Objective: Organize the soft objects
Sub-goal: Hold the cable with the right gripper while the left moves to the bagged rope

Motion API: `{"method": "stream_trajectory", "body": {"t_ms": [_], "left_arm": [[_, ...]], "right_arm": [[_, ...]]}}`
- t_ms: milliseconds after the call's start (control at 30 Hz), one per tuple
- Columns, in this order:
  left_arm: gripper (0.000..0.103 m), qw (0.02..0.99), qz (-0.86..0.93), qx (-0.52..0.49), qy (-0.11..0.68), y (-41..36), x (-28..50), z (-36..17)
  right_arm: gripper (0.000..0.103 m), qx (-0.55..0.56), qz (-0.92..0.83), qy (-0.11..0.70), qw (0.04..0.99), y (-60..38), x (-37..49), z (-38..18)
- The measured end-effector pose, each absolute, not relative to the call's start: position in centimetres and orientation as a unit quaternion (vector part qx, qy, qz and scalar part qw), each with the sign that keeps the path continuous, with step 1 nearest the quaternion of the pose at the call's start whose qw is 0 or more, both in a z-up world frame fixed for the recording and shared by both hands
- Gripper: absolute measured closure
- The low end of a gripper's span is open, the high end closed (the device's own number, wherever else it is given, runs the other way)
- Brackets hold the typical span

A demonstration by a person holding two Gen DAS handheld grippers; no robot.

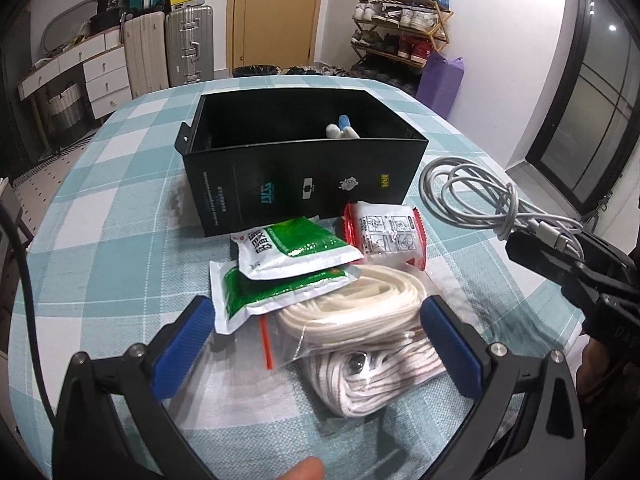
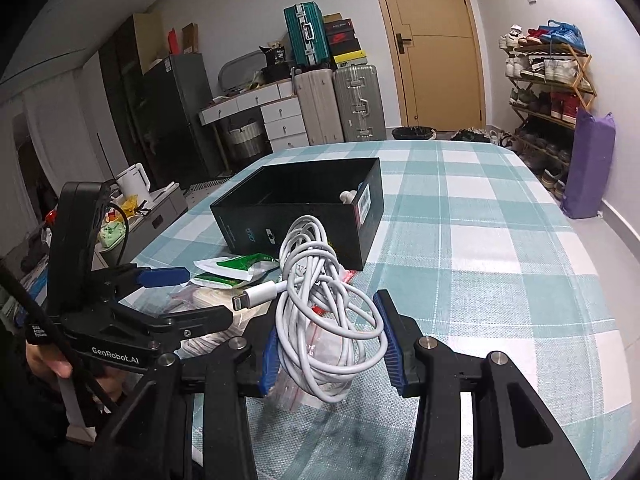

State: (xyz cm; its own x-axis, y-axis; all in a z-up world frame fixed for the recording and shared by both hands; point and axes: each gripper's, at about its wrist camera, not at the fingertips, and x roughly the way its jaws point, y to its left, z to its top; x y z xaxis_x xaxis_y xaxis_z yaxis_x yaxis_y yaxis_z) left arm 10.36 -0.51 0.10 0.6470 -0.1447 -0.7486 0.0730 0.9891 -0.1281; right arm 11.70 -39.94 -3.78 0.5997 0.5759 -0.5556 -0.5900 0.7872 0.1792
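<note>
A black open box point(image 1: 304, 176) stands on the checked tablecloth, with a white and blue item point(image 1: 342, 128) in its right corner. In front of it lie two green sachets point(image 1: 296, 248), a red-and-white sachet point(image 1: 384, 228) and a clear zip bag of white cord point(image 1: 360, 320). My left gripper point(image 1: 320, 340) is open, its blue pads point(image 1: 188, 340) standing either side of that bag without touching it. My right gripper point(image 2: 332, 352) is shut on a coiled white charging cable point(image 2: 320, 280), held above the table right of the box point(image 2: 240, 224). The left wrist view shows that cable point(image 1: 460, 188) sticking out of the right gripper point(image 1: 560, 240).
The teal checked tablecloth point(image 2: 500, 240) stretches bare to the right of the box. The left gripper point(image 2: 200, 296) sits close to the right one's left side, a hand point(image 2: 52, 364) on it. Suitcases point(image 2: 340, 100), a shoe rack point(image 2: 548, 80) and a purple bag point(image 2: 588, 168) stand beyond the table.
</note>
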Motion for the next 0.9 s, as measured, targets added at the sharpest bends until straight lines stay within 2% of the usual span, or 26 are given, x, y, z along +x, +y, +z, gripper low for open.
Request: {"method": "stream_trajectory", "body": {"t_ms": [333, 833, 900], "left_arm": [[0.0, 0.893, -0.087, -0.059, 0.437, -0.4, 7.9, 0.2], [0.001, 0.885, -0.082, -0.058, 0.454, -2.6, 11.0, -0.8], [0.007, 0.885, -0.084, -0.062, 0.453, -2.6, 11.2, -0.9]], "right_arm": [[0.061, -0.002, 0.326, 0.308, 0.893, -40.2, 12.2, -4.3], [0.061, 0.0, 0.324, 0.309, 0.894, -40.6, 12.4, -4.5], [0.061, -0.002, 0.324, 0.309, 0.894, -40.6, 12.3, -4.5]]}}
